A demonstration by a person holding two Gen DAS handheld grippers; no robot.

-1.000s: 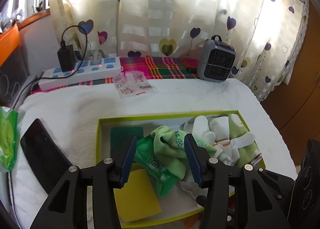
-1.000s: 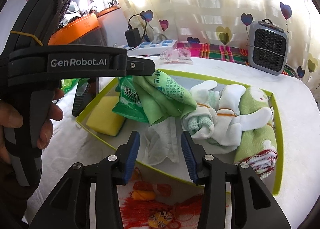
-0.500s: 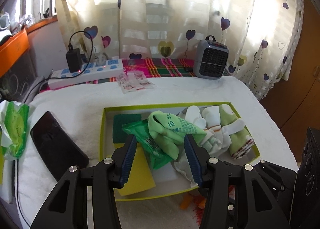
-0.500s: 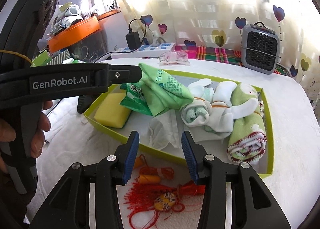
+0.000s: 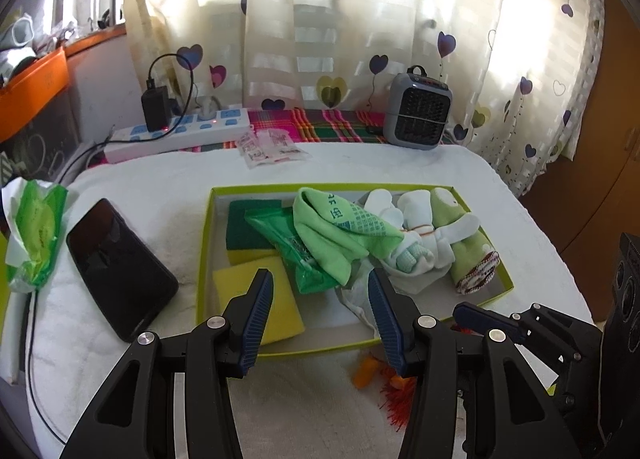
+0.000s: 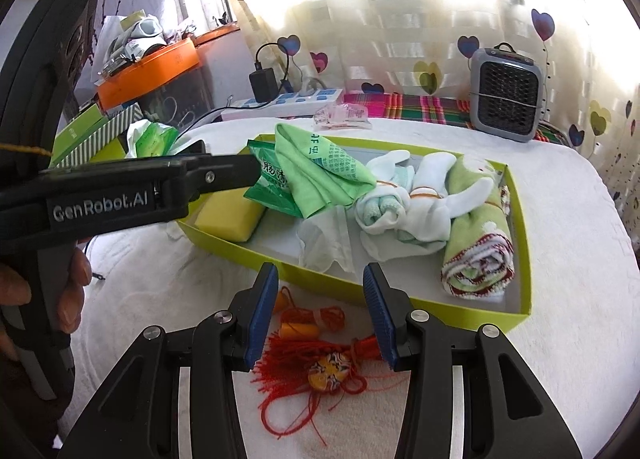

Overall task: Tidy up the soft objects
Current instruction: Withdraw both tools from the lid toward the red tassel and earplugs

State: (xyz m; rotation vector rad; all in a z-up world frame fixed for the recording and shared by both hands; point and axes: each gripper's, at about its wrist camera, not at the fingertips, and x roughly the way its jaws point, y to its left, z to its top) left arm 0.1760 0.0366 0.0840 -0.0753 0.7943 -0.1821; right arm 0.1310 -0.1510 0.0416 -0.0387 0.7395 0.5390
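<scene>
Right claw (image 6: 320, 313) gapes (empty) before sock-filled tray (image 6: 524, 227).

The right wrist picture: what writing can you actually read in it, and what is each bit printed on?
"GenRobot.AI": white letters on the side of the left gripper.
"肠清": on the green packet in the tray; the rest of its print is hidden.
"西北": on the green cloth; the smaller print below is too small to read.
Sachets by the power strip: blurred, unreadable.
</scene>
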